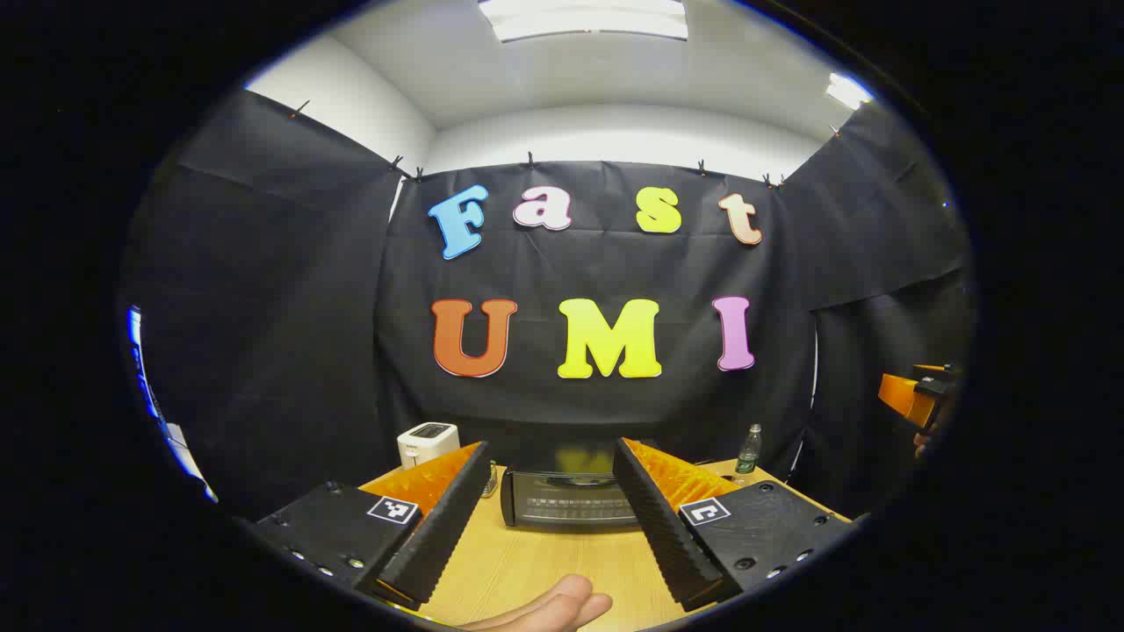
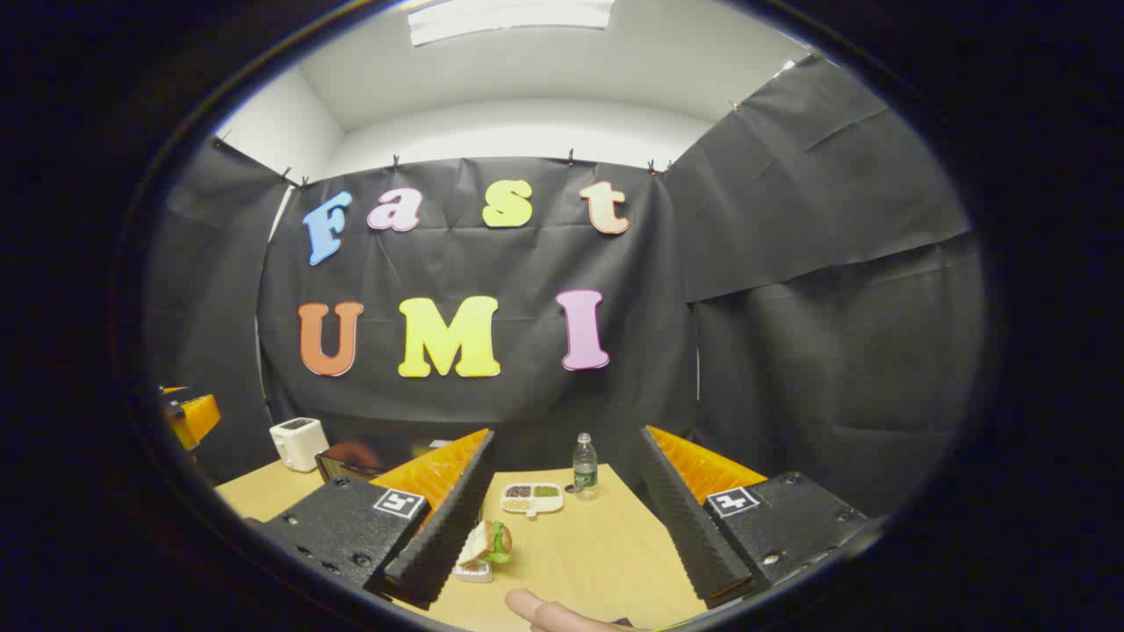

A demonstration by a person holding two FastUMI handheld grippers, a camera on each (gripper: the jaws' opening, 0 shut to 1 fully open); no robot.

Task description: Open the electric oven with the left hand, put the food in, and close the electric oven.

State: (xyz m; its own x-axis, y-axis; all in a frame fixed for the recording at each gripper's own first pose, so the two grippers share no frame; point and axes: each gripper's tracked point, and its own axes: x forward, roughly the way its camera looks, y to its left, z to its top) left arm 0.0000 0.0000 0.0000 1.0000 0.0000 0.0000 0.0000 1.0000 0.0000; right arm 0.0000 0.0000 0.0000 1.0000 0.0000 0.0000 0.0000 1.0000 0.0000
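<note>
**Both tools wide above the surface, oven door shut**

While the left tool [image 1: 551,518] hangs above the wooden surface [image 1: 527,570] with its 2 fingers spread wide and nothing between them, the oven [image 1: 569,496] sits straight ahead of it at the back of the surface, framed in the gap between the fingers. Its dark glass door is closed and stands upright. A white toaster [image 1: 428,442] stands to the oven's left, near the back wall, and a bottle [image 1: 748,449] stands to its right. A thumb [image 1: 549,608] shows at the bottom edge of the left gripper view.

In the right gripper view the right tool [image 2: 562,509] is also spread wide and holds nothing. The food [image 2: 487,544], a sandwich with green leaf in it, rests on a small white dish on the surface just beside the tool's left finger [image 2: 448,518]; whether they touch I cannot tell. Farther back lies a white tray [image 2: 532,498] with 4 compartments of dark, tan and green contents, with the bottle just beside it on the right. The toaster and the oven sit at the left, well apart from the food.
</note>
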